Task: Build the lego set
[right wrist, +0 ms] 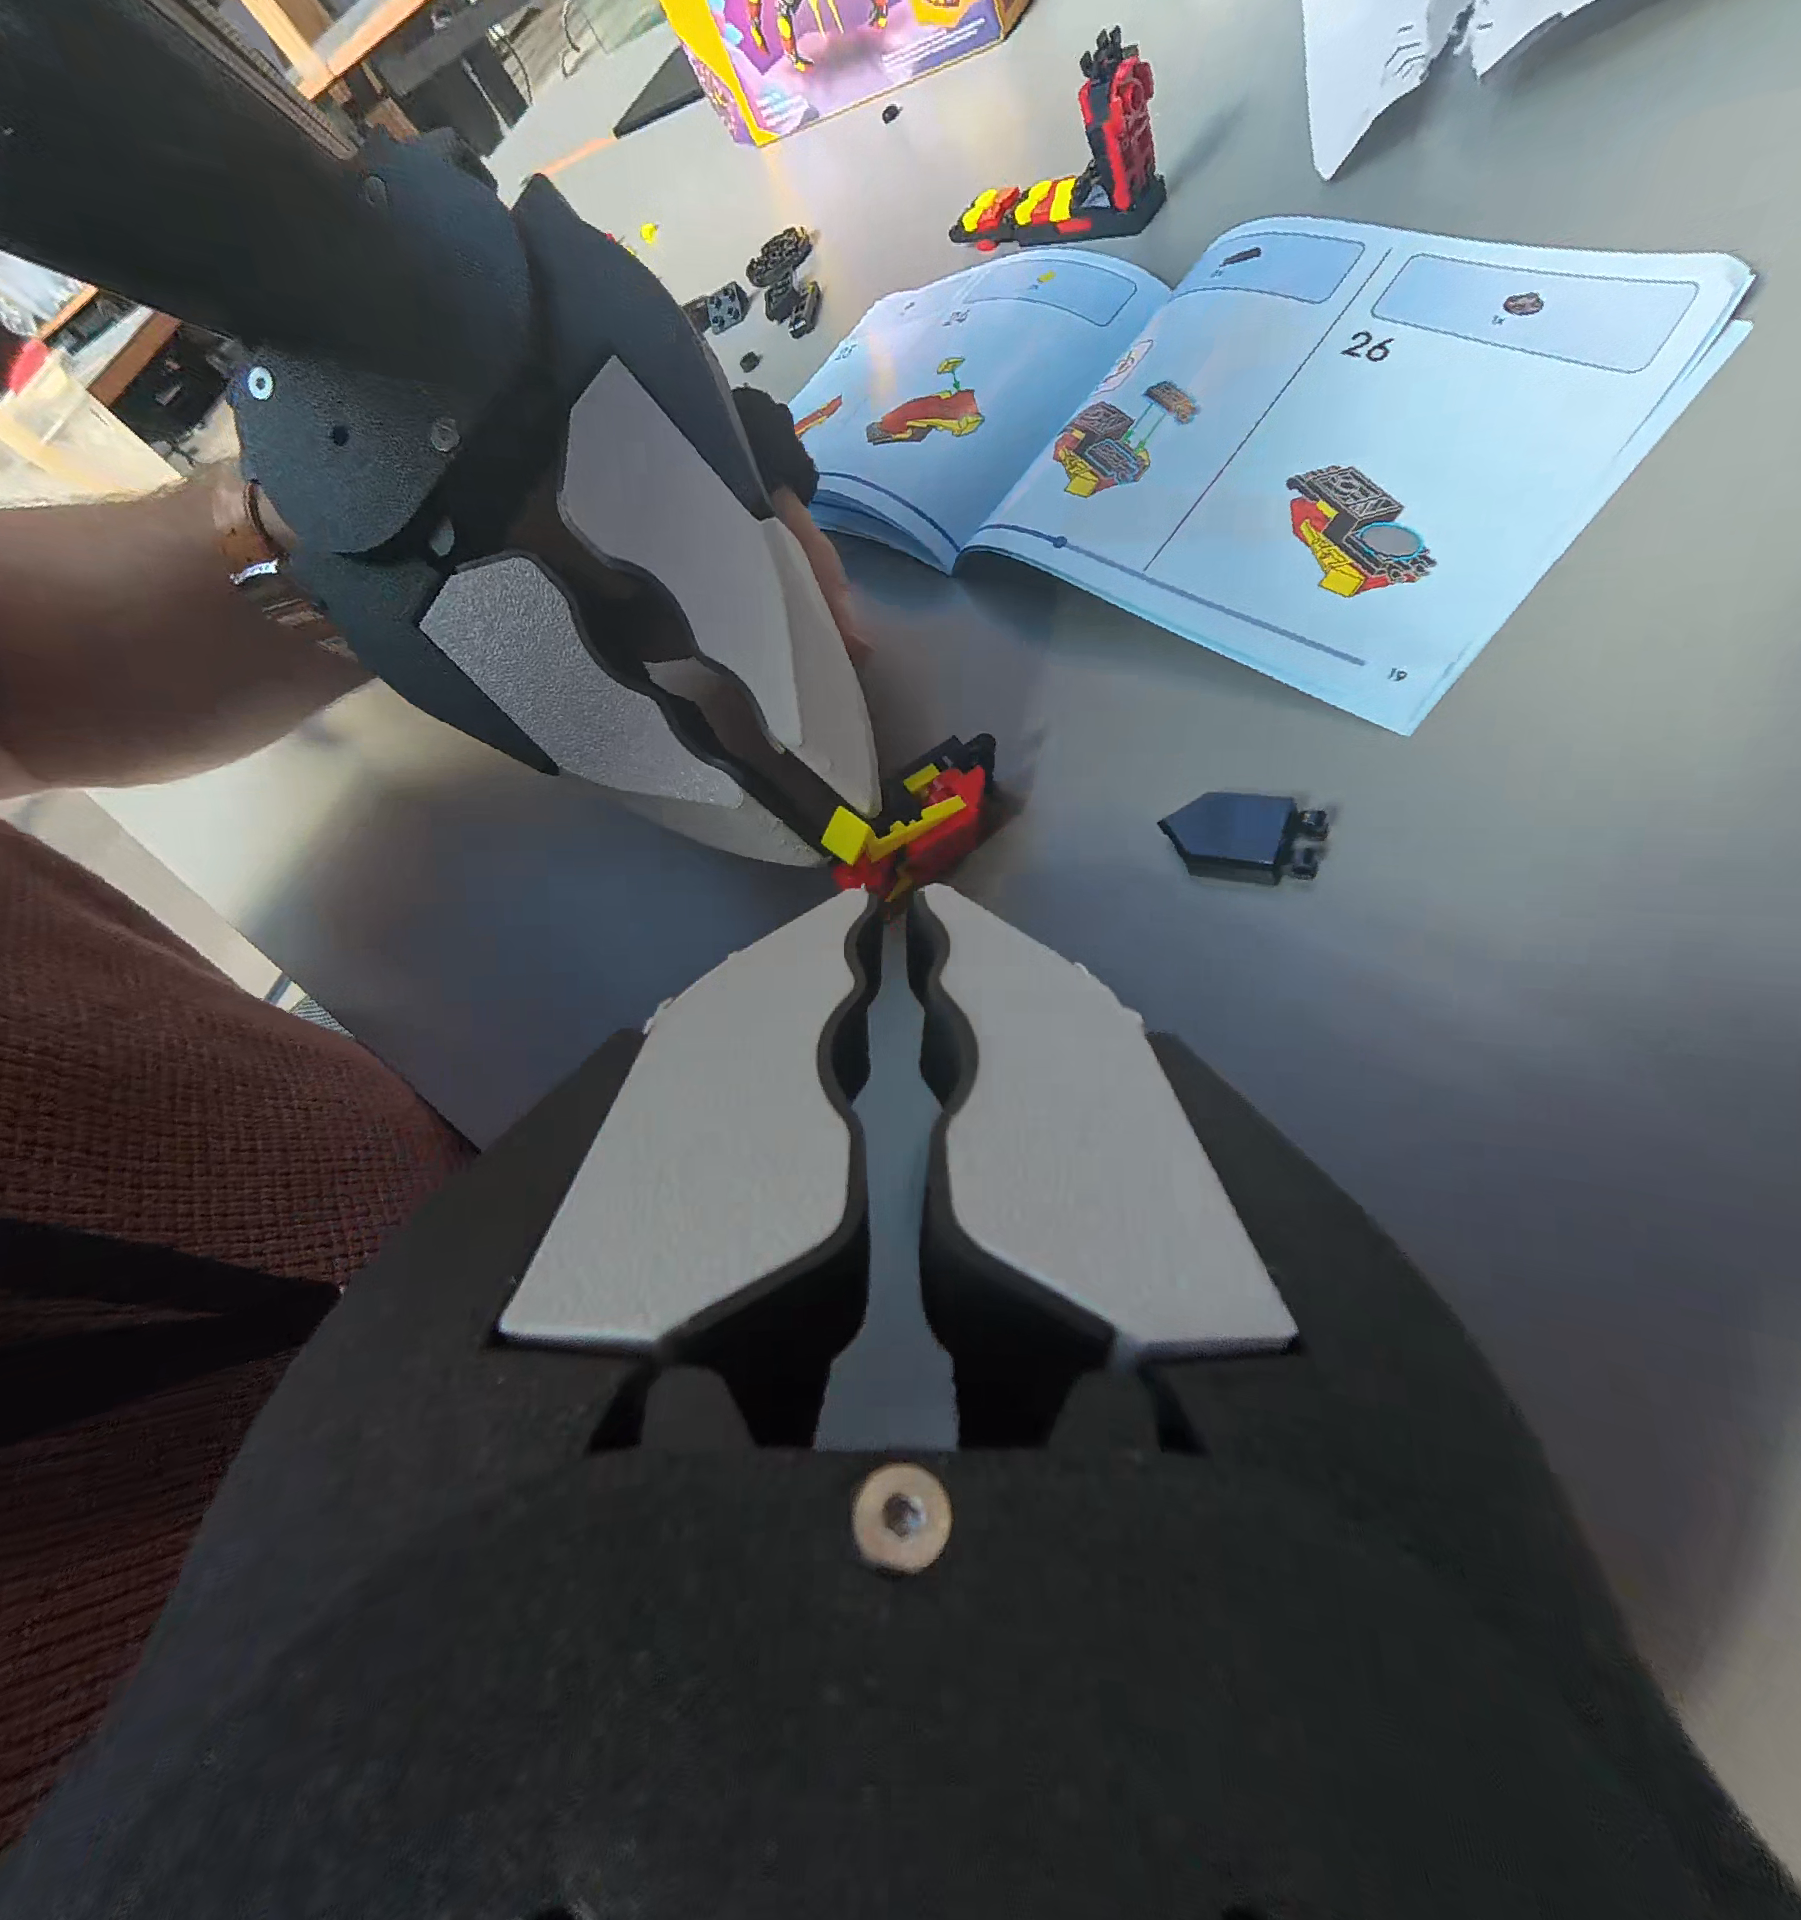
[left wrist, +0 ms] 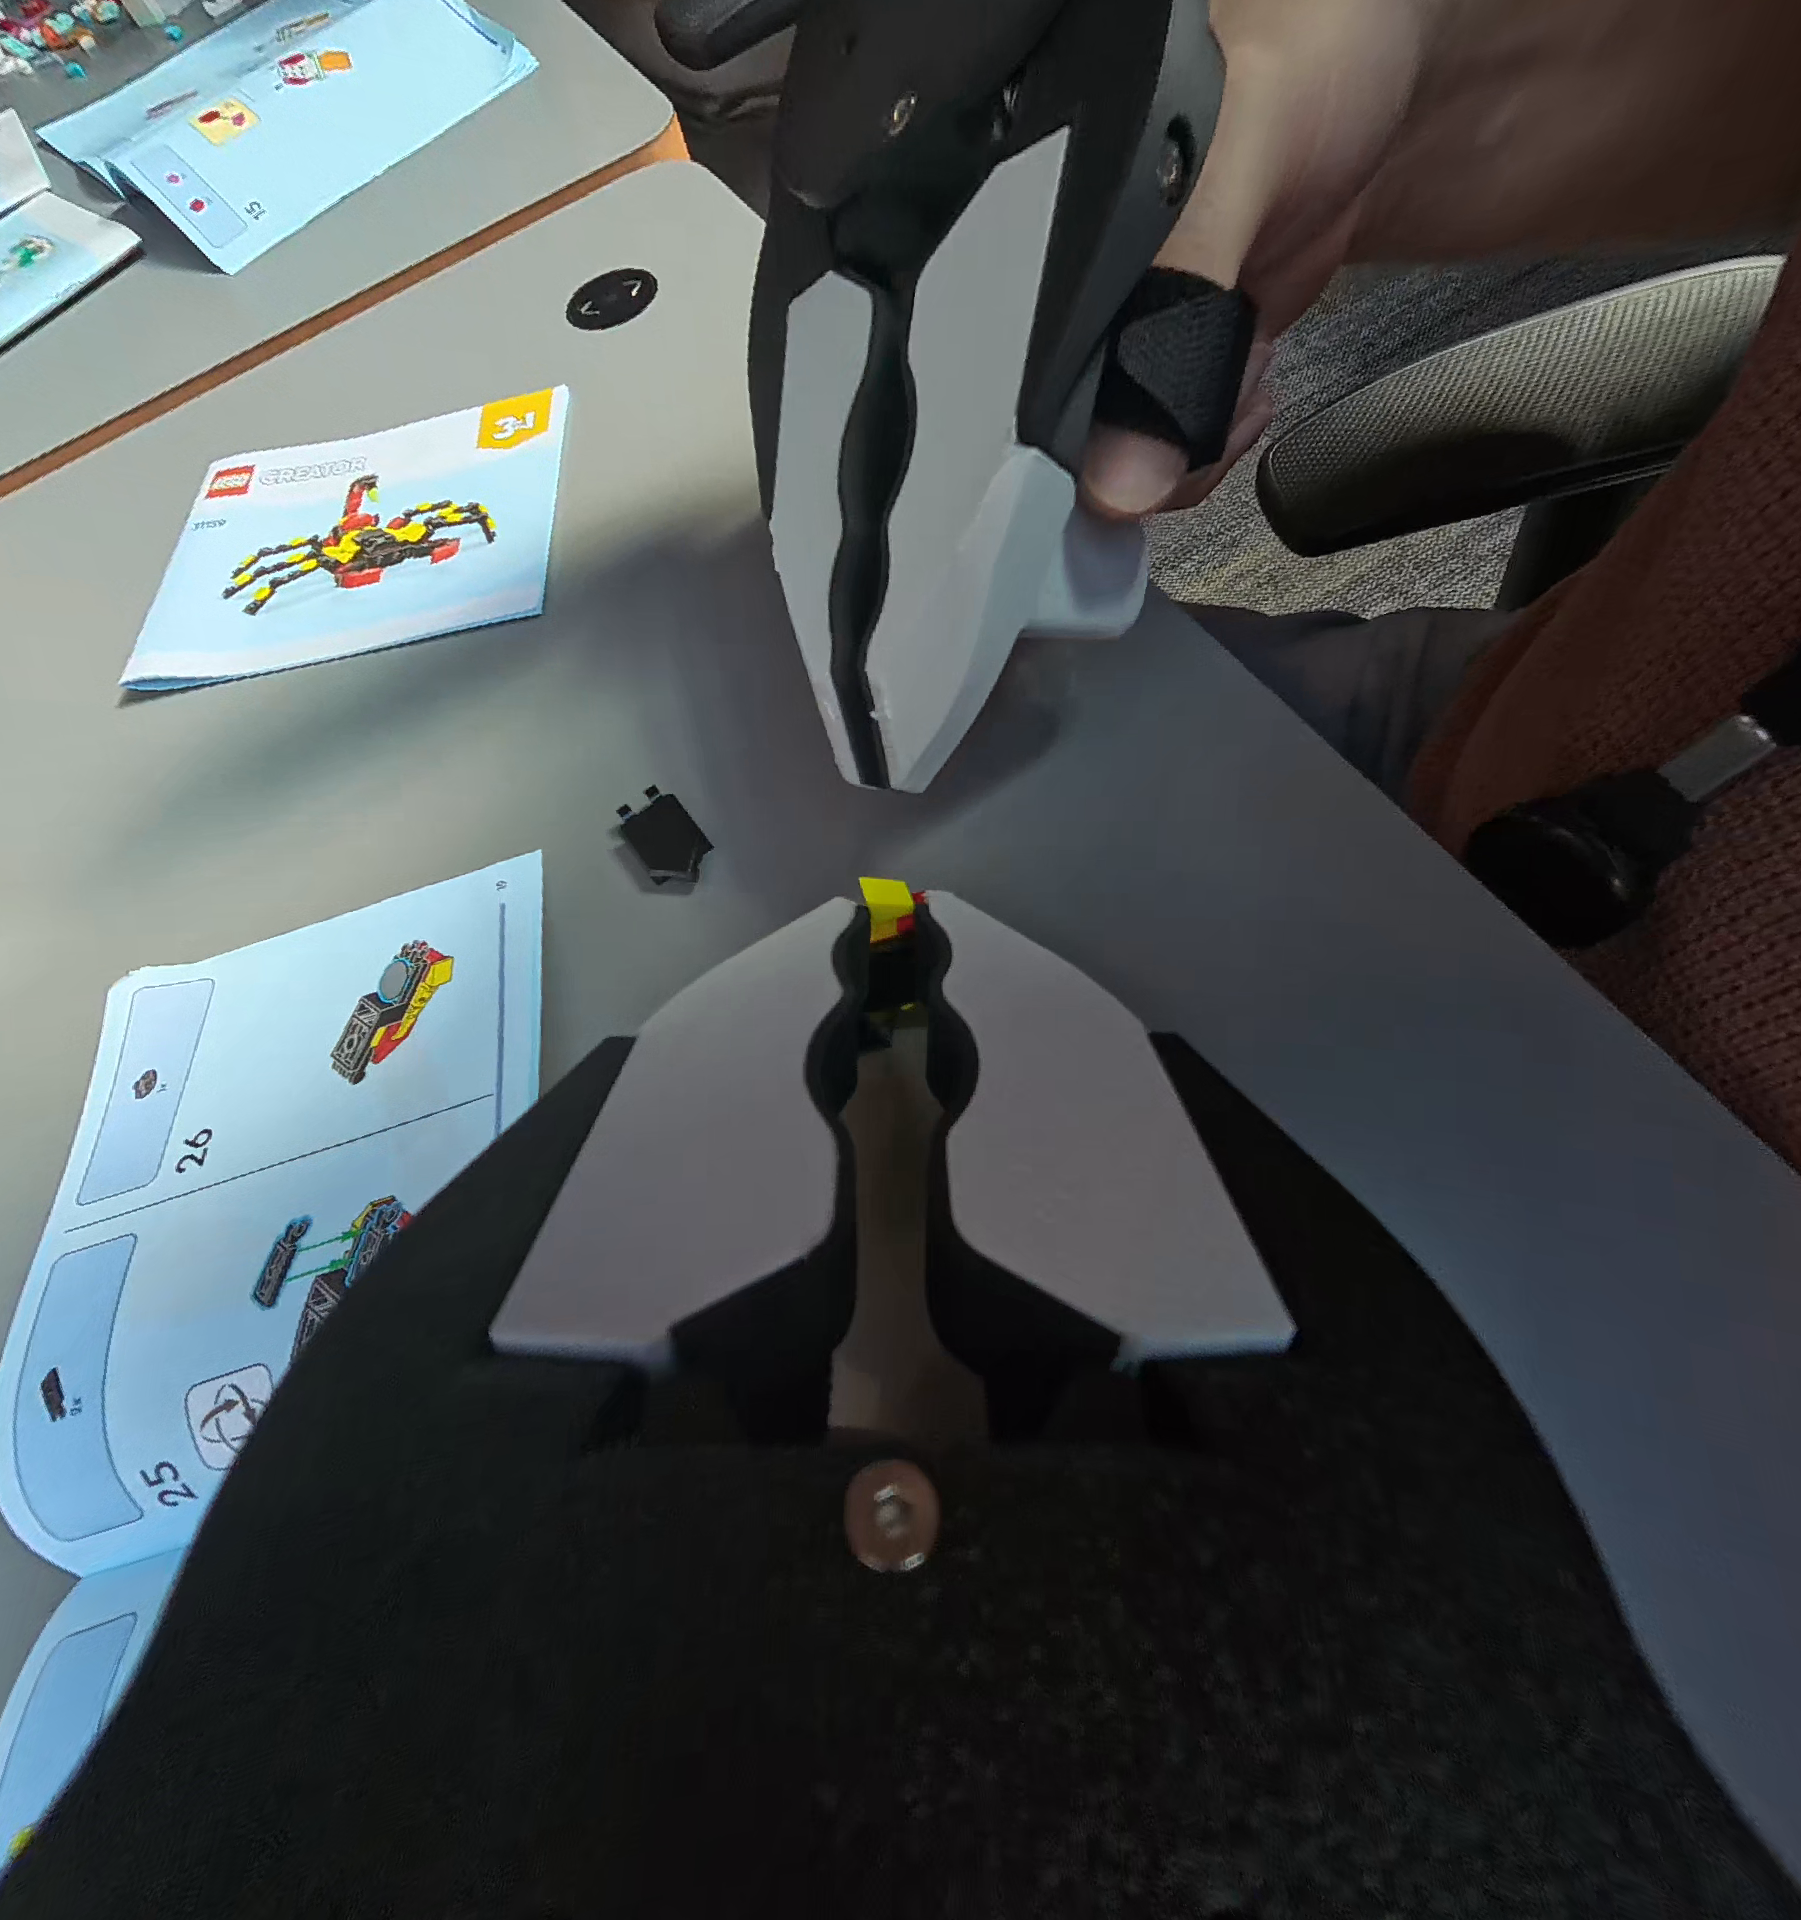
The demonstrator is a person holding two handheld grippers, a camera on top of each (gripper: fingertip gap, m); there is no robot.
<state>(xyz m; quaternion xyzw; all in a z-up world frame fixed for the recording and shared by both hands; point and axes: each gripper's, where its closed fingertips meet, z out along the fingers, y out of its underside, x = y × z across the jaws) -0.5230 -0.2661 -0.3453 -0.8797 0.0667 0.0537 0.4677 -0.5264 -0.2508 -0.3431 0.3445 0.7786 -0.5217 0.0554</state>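
Left claw [left wrist: 891, 914]: clamped on red-yellow sub-build [right wrist: 917, 821]
Right claw [right wrist: 891, 904]: closed, empty, touching sub-build
Risk: nudge pops bricks loose onto worktop [right wrist: 1395, 1143]

Left wrist view: camera sits on left gripper [left wrist: 891, 914], looks along its two fingers, down at grey table [left wrist: 1239, 883], very close. Right wrist view: camera sits on right gripper [right wrist: 894, 906], same close look down at table from other side. Cameras face each other. Both see small lego build [right wrist: 911, 826], loose black piece [left wrist: 664, 840], open booklet [right wrist: 1291, 468].
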